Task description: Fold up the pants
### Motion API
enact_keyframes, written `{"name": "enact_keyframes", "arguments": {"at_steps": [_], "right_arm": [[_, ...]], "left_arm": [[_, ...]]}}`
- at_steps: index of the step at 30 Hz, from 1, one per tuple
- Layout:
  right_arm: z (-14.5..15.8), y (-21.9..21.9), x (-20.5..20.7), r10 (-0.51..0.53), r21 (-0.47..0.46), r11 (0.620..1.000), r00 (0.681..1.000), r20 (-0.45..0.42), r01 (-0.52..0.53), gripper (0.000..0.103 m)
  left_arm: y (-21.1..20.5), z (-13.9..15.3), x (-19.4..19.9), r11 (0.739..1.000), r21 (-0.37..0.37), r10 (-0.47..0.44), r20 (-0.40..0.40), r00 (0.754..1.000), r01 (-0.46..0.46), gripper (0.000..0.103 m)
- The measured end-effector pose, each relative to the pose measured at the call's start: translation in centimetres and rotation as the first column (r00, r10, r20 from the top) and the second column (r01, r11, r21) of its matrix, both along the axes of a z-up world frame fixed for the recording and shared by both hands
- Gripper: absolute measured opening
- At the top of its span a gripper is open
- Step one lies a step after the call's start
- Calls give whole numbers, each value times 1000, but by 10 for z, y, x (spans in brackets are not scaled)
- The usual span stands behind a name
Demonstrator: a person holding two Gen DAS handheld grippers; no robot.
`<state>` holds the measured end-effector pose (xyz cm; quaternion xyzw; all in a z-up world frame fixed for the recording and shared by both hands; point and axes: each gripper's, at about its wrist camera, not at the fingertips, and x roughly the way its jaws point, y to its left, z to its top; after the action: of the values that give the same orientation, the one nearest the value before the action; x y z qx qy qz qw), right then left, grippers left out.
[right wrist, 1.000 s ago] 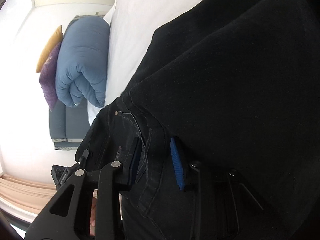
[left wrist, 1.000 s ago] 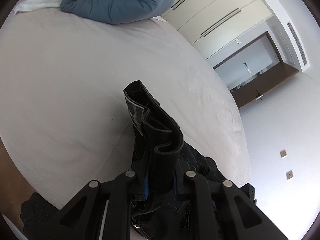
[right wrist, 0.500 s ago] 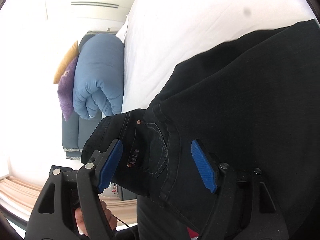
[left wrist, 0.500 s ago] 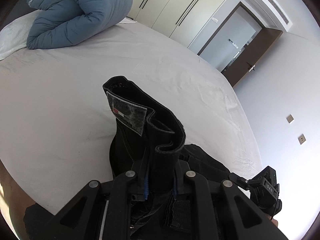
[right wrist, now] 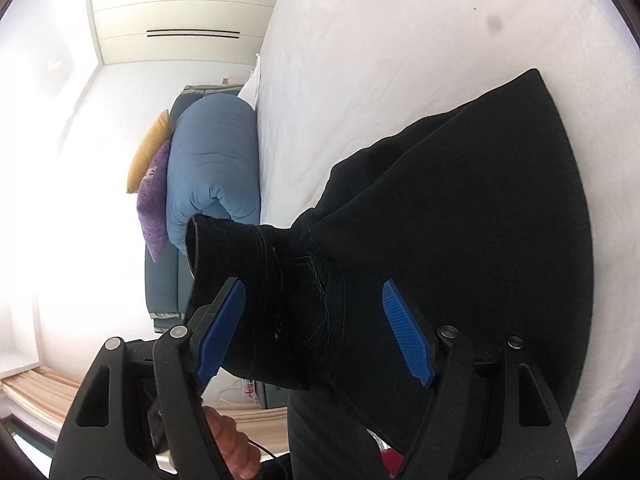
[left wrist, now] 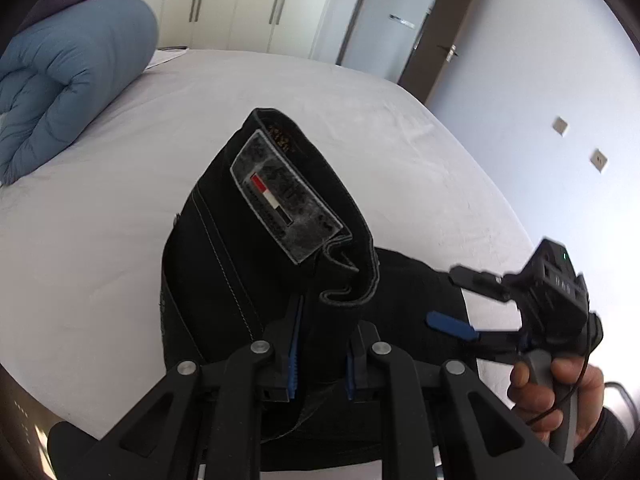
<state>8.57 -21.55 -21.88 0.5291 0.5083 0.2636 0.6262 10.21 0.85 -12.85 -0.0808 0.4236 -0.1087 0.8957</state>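
Pants (left wrist: pixel 248 264) on bed (left wrist: pixel 120 184), waistband bunched up in my left gripper (left wrist: pixel 320 364), clamped tight. Right gripper (right wrist: pixel 316 332) wide apart, holding nothing. Denim heavy, limp, thick at seams; I'd grab waistband corner.

Left fingers (left wrist: pixel 294 354) clamped, right fingers (right wrist: pixel 408 336) apart
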Motion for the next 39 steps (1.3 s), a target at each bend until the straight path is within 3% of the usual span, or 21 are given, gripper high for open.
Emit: {"name": "enact_keyframes", "arguments": {"at_steps": [3,10,17,20,22,23,26,30,35,39], "right_arm": [[3,-8,-2,16,1,1000,1000,20,-16,78],[6,-13,-21,73,10,997,997,26,-73,79],[-3,-17,-24,92,-79,992,995,-33,-94,79],[-4,-12,-21,105,-110,988,994,-36,-108,68],[-4,-7,-17,122,-143,982,992,-32,-126,54],[-4,-7,-15,131,-169,976,991,-34,-135,37],[-1,-7,-10,132,-225,965,991,-27,-134,19],[12,-11,-5,129,-286,952,991,41,-112,15],[27,-32,1,91,-279,959,989,112,-57,15],[20,-57,-4,58,-268,963,992,108,-28,14]], "left_arm": [[-32,-13,-12,995,40,-88,-22,996,88,17],[-86,-41,-33,966,75,-239,-89,967,246,17],[-99,-45,-35,955,109,-269,-85,959,278,17],[-102,-46,-36,953,118,-272,-85,959,280,17],[-106,-46,-35,950,128,-275,-85,958,284,17],[-110,-47,-36,949,133,-276,-85,957,286,17],[-119,-47,-35,947,137,-281,-83,956,291,17],[-125,-39,-35,943,147,-293,-62,954,300,17],[-144,-27,-29,931,156,-328,-34,944,329,17],[-164,-36,-30,914,171,-364,-56,930,368,17]]}}
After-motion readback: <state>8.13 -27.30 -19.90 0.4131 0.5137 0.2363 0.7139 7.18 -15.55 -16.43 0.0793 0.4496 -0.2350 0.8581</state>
